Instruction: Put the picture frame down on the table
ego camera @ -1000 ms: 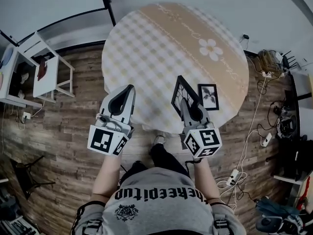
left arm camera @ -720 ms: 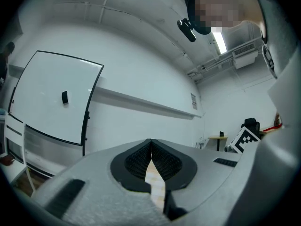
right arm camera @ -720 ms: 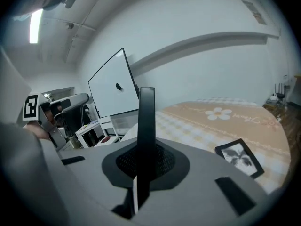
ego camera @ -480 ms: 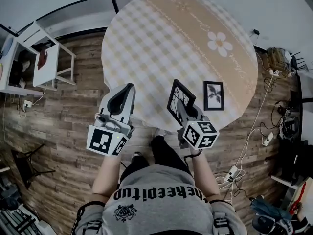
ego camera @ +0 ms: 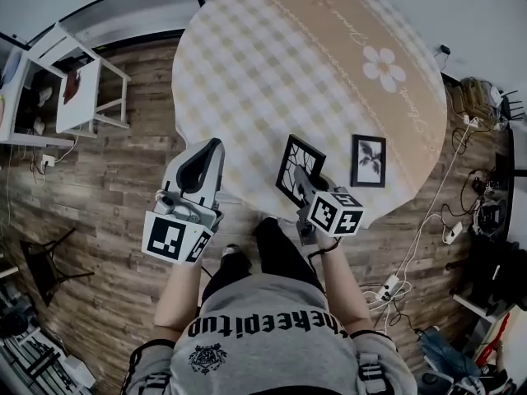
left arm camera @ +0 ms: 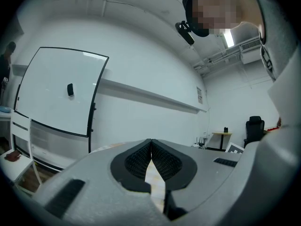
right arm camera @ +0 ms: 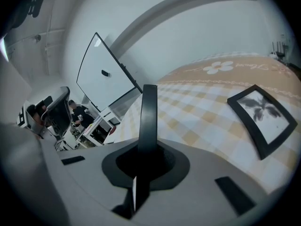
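My right gripper (ego camera: pixel 306 186) is shut on a black picture frame (ego camera: pixel 296 169), held upright above the near edge of the round table (ego camera: pixel 272 72). In the right gripper view the picture frame (right arm camera: pixel 147 121) rises edge-on from between the jaws. A second black frame (ego camera: pixel 368 160) with a leaf print lies flat on the tablecloth just to the right; the same flat frame (right arm camera: pixel 263 114) shows in the right gripper view. My left gripper (ego camera: pixel 200 164) hovers at the table's near left edge, shut with nothing in it; its pads (left arm camera: pixel 141 157) meet in the left gripper view.
The tablecloth is checked with a tan band and a white daisy (ego camera: pixel 385 64). A white side table (ego camera: pixel 62 89) stands on the wood floor at the left. Cables and a power strip (ego camera: pixel 387 288) lie on the floor at the right. A whiteboard (left arm camera: pixel 56 93) leans against the far wall.
The right gripper and its frame have shifted slightly left and toward the table's near edge. The head view has drifted, so the table sits higher. The left gripper stays put.
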Demonstrator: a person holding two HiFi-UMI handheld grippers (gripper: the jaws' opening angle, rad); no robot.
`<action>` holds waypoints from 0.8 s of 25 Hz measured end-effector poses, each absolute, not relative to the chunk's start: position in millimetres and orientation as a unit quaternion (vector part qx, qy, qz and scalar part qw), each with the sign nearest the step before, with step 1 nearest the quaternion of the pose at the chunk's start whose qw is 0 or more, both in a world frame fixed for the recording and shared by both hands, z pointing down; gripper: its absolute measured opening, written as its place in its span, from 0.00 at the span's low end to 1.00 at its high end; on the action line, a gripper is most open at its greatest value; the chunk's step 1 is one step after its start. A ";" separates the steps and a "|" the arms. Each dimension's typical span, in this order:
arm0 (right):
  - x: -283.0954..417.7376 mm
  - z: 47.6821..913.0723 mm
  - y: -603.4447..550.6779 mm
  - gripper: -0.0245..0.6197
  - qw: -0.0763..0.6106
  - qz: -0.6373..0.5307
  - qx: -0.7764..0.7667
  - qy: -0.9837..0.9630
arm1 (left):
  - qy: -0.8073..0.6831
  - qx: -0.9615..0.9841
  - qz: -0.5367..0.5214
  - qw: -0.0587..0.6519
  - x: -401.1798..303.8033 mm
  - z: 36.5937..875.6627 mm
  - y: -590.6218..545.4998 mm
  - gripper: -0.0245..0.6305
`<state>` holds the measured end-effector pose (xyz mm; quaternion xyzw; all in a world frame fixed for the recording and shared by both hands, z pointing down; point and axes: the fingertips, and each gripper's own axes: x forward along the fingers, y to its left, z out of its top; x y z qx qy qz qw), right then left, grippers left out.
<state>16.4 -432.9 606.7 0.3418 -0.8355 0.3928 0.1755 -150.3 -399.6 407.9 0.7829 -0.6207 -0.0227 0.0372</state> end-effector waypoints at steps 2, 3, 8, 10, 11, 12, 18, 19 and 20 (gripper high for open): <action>18.9 612.7 -439.8 0.07 0.177 0.399 0.346 -0.831 | -0.622 0.782 -0.022 0.039 -151.5 410.2 -401.6 0.06; 20.6 616.1 -443.1 0.07 0.181 0.398 0.349 -0.829 | -0.622 0.782 -0.021 0.039 -151.7 411.2 -402.1 0.06; 31.2 633.0 -453.7 0.12 0.212 0.385 0.370 -0.818 | -0.622 0.781 -0.018 0.043 -152.3 414.0 -403.5 0.06; 34.7 638.6 -457.2 0.14 0.219 0.387 0.378 -0.812 | -0.623 0.781 -0.017 0.044 -153.1 414.5 -405.0 0.06; 36.1 641.0 -458.5 0.15 0.222 0.390 0.380 -0.809 | -0.623 0.781 -0.016 0.044 -153.5 414.7 -405.6 0.06; 37.4 643.3 -459.4 0.15 0.227 0.392 0.382 -0.806 | -0.623 0.780 -0.016 0.045 -153.8 414.8 -406.1 0.06; 49.4 652.6 -462.8 0.27 0.268 0.363 0.397 -0.799 | -0.622 0.781 -0.014 0.047 -154.4 416.3 -406.2 0.06; 50.8 652.7 -463.3 0.28 0.273 0.354 0.401 -0.799 | -0.622 0.782 -0.013 0.047 -154.5 416.5 -406.0 0.06; 52.2 652.8 -464.1 0.30 0.279 0.345 0.406 -0.799 | -0.622 0.782 -0.013 0.047 -154.7 416.6 -405.7 0.06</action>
